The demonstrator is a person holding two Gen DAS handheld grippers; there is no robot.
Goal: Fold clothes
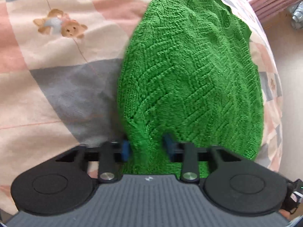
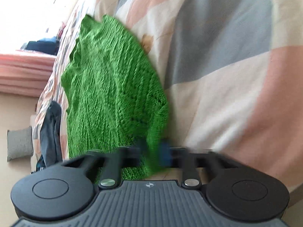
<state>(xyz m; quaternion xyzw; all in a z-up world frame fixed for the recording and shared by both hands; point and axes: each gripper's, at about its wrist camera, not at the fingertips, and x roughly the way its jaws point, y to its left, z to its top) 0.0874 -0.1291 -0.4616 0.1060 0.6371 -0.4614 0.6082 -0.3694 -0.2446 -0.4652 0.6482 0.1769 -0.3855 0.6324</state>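
Note:
A green knitted sweater (image 1: 189,71) lies on a patchwork bed cover (image 1: 56,87), its ribbed neck at the far end. My left gripper (image 1: 146,147) is shut on a bunched near corner of the sweater, with knit between its blue pads (image 1: 125,149). In the right wrist view the same green sweater (image 2: 113,87) stretches away to the left. My right gripper (image 2: 154,154) is shut on the sweater's near right corner. That view is blurred by motion, so its blue pads (image 2: 166,155) show only as smears.
The cover has pink, grey and cream patches and a teddy bear print (image 1: 60,23). A pink striped fabric (image 2: 24,73) and a floor lie beyond the bed edge. A dark garment (image 2: 50,132) hangs over the bed's side, with a grey cushion (image 2: 19,143) on the floor.

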